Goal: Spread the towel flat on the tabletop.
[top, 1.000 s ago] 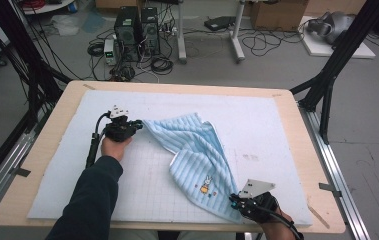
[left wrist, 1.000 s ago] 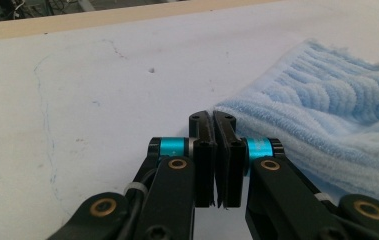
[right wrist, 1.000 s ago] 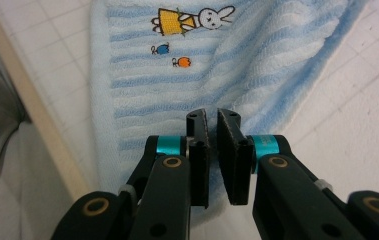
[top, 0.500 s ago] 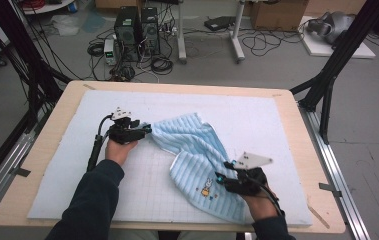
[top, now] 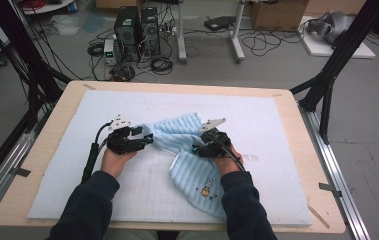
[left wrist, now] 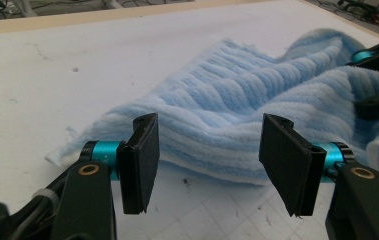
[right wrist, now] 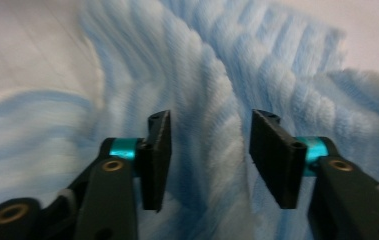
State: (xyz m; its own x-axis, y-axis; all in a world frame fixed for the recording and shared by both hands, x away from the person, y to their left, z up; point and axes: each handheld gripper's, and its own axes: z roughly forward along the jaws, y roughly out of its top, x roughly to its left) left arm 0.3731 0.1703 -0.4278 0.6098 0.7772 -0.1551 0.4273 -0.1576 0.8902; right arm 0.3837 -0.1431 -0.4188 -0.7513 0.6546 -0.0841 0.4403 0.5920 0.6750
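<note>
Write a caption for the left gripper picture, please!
Open left gripper facing the edge of a rumpled, ribbed light-blue towel on a white mat.

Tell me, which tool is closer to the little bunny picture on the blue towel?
The right tool. It hovers over the blue towel just above the bunny picture; the left tool sits at the towel's far left edge, jaws open.
</note>
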